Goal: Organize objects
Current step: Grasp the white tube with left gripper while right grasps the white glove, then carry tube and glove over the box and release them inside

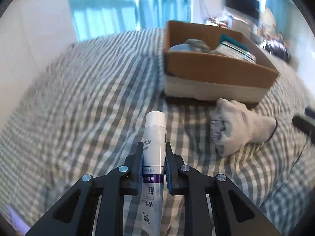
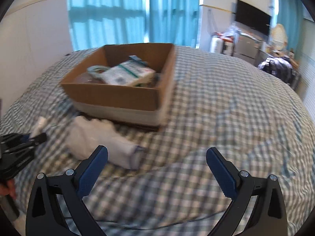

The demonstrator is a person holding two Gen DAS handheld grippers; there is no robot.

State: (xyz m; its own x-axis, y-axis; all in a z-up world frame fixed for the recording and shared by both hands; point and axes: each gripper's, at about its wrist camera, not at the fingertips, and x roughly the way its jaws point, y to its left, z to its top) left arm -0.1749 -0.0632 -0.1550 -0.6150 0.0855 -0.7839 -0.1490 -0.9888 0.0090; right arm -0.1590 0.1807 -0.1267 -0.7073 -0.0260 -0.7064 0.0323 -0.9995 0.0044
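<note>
A white glove (image 1: 239,125) lies on the checked bed (image 1: 88,90) before the cardboard box (image 1: 216,68), the left gripper (image 1: 154,155) clamping a white tube (image 1: 154,143), the right gripper (image 2: 157,158) gaping wide

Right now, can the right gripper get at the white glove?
Probably yes. The right gripper is open and empty, the glove lies just ahead of its left finger on the bedspread, uncovered. The box sits behind it.
</note>
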